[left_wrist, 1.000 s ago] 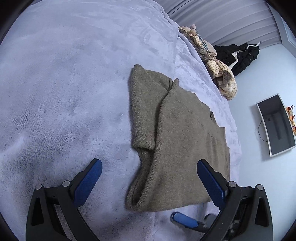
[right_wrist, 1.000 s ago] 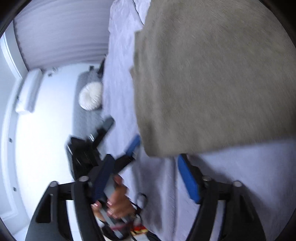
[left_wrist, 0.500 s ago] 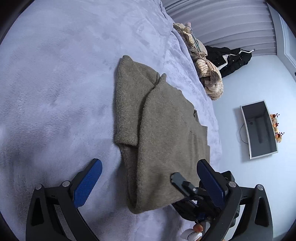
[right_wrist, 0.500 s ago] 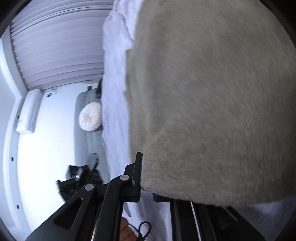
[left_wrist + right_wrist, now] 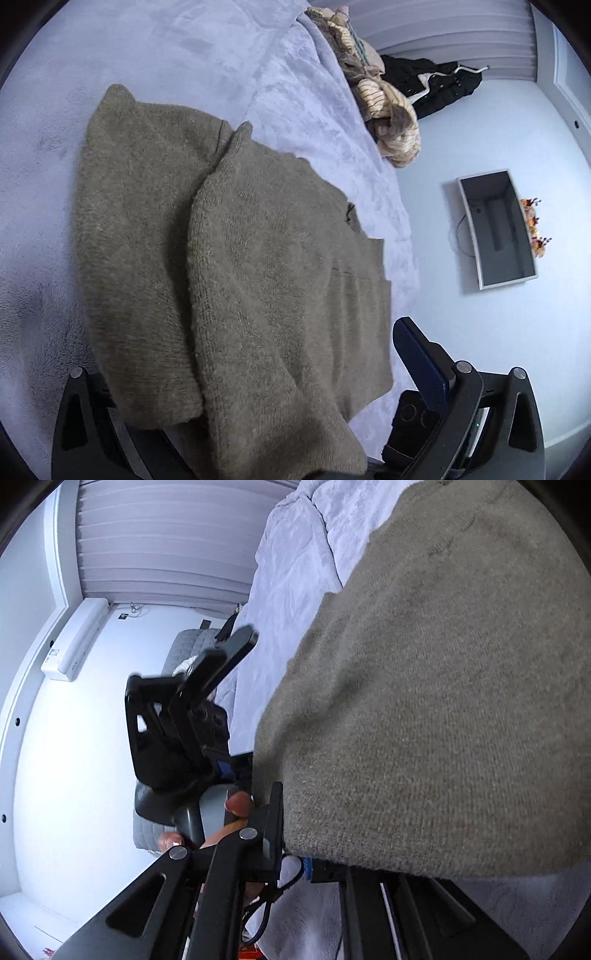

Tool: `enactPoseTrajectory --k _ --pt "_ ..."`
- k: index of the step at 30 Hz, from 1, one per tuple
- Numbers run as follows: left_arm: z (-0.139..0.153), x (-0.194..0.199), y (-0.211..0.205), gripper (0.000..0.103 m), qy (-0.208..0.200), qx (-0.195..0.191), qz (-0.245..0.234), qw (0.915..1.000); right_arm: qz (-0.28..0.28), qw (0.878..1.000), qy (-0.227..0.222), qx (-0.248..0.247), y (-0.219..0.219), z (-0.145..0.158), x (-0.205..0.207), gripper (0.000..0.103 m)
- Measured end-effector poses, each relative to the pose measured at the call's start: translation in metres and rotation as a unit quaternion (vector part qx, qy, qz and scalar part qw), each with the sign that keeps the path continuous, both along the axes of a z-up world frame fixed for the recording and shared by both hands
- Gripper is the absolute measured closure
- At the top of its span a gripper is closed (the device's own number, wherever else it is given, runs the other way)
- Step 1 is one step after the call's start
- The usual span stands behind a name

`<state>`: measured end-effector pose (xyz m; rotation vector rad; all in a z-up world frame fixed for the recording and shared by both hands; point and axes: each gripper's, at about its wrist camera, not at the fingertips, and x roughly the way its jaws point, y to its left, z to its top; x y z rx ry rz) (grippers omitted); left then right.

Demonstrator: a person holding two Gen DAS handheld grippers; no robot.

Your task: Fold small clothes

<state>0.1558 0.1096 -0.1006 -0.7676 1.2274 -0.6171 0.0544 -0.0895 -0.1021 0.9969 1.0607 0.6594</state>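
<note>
An olive-brown knitted sweater [image 5: 236, 266] lies partly folded on a lavender plush blanket [image 5: 155, 44]. My left gripper [image 5: 295, 358] stands open at the sweater's near edge. The knit covers its left finger, and its right finger [image 5: 421, 354] is bare beside the cloth. In the right wrist view the sweater [image 5: 443, 701] fills the right side. My right gripper [image 5: 295, 856] pinches the sweater's lower hem between its pads, with its jaws starting to open. The left gripper [image 5: 199, 701] also shows there, close to the sweater's left edge.
A heap of beige and striped clothes [image 5: 388, 122] lies at the bed's far edge, with a black jacket [image 5: 436, 85] beyond it. A flat grey screen [image 5: 498, 229] is on the pale wall. A person's fingers [image 5: 240, 805] hold the left gripper's handle.
My left gripper moved in over the sweater's near edge, which now covers its left finger. My right gripper closed on the hem and rose slightly with it.
</note>
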Motion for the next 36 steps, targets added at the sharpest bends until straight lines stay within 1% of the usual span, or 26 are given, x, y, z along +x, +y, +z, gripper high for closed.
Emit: enactPoseTrajectory --k 1,2,3,5,6,7,8,9,10,11,12,14,15,17,18,20,21,22,23,25,27,29,30,33,34,36 --pt "-0.004 0.0 -0.005 0.002 0.002 0.01 -0.002 1.0 0.02 1.0 0.007 0.002 0.002 -0.004 -0.001 0.09" --pt "-0.008 -0.001 -0.008 0.009 0.002 0.02 -0.003 0.9998 0.043 0.999 0.016 0.002 0.002 -0.01 -0.007 0.089" --pt "-0.011 -0.001 -0.01 0.013 0.002 0.035 -0.005 0.9994 0.065 0.998 0.026 -0.004 0.002 -0.015 -0.013 0.088" --pt "-0.013 -0.003 -0.013 0.031 -0.002 0.075 -0.01 0.9972 0.096 0.994 0.032 -0.029 -0.003 -0.015 -0.025 0.082" --pt "-0.013 -0.004 -0.014 0.036 -0.007 0.09 -0.011 0.9958 0.106 0.993 0.028 -0.043 -0.008 -0.012 -0.029 0.073" --pt "-0.013 -0.005 -0.015 0.047 -0.013 0.107 -0.011 0.9941 0.112 0.992 0.021 -0.057 -0.013 -0.007 -0.033 0.061" --pt "-0.012 -0.006 -0.016 0.061 -0.019 0.127 -0.01 0.9917 0.114 0.991 0.011 -0.068 -0.021 0.0 -0.035 0.057" --pt "-0.012 -0.006 -0.016 0.067 -0.024 0.142 -0.01 0.9896 0.112 0.991 -0.003 -0.076 -0.03 0.009 -0.035 0.054" --pt "-0.011 -0.008 -0.015 0.073 -0.03 0.155 -0.007 0.9874 0.106 0.991 -0.018 -0.083 -0.039 0.019 -0.034 0.054" --pt "-0.009 -0.009 -0.016 0.077 -0.036 0.163 -0.003 0.986 0.087 0.991 -0.04 -0.099 -0.05 0.031 -0.03 0.054" --pt "-0.006 -0.011 -0.017 0.079 -0.042 0.172 0.0 0.9842 0.062 0.99 -0.057 -0.116 -0.06 0.04 -0.025 0.056" --pt "0.004 -0.014 -0.023 0.08 -0.064 0.205 0.002 0.9767 0.009 0.985 -0.067 -0.156 -0.08 0.052 -0.008 0.079" --pt "0.011 -0.016 -0.028 0.08 -0.078 0.225 0.003 0.9713 -0.01 0.982 -0.066 -0.177 -0.089 0.052 0.001 0.091" --pt "0.02 -0.019 -0.034 0.082 -0.096 0.251 0.003 0.9634 -0.04 0.966 -0.07 -0.246 -0.093 0.052 0.023 0.091" --pt "0.025 -0.02 -0.038 0.083 -0.104 0.262 0.003 0.9594 -0.045 0.96 -0.067 -0.27 -0.097 0.045 0.034 0.091" --pt "0.034 -0.022 -0.042 0.083 -0.113 0.275 0.005 0.9546 -0.035 0.955 -0.038 -0.291 -0.093 0.023 0.051 0.091" --pt "0.041 -0.023 -0.046 0.083 -0.12 0.28 0.005 0.9524 -0.023 0.951 -0.012 -0.309 -0.09 0.006 0.059 0.092" --pt "0.047 -0.024 -0.05 0.085 -0.127 0.284 0.005 0.9503 -0.015 0.95 -0.003 -0.312 -0.089 -0.009 0.064 0.092" --pt "0.055 -0.024 -0.058 0.085 -0.137 0.293 0.004 0.9463 -0.02 0.951 -0.011 -0.308 -0.093 -0.013 0.065 0.092" --pt "0.076 -0.026 -0.075 0.085 -0.168 0.308 0.0 0.9366 -0.026 0.955 -0.024 -0.294 -0.096 -0.01 0.06 0.093" --pt "0.097 -0.027 -0.098 0.085 -0.196 0.311 -0.009 0.93 -0.023 0.966 -0.028 -0.255 -0.11 -0.008 0.055 0.092" --pt "0.117 -0.029 -0.13 0.085 -0.228 0.312 -0.028 0.922 -0.034 0.974 -0.028 -0.223 -0.13 -0.007 0.049 0.092" --pt "0.125 -0.031 -0.15 0.085 -0.242 0.313 -0.045 0.9171 -0.044 0.974 -0.032 -0.218 -0.139 -0.005 0.045 0.092" --pt "0.131 -0.036 -0.208 0.085 -0.269 0.32 -0.094 0.9036 -0.086 0.975 -0.052 -0.198 -0.179 0.003 0.026 0.091" --pt "0.128 -0.037 -0.227 0.085 -0.272 0.318 -0.109 0.9016 -0.102 0.975 -0.056 -0.192 -0.192 0.006 0.021 0.088" --pt "0.119 -0.039 -0.26 0.085 -0.266 0.305 -0.135 0.9042 -0.133 0.974 -0.063 -0.174 -0.221 0.009 0.008 0.087"
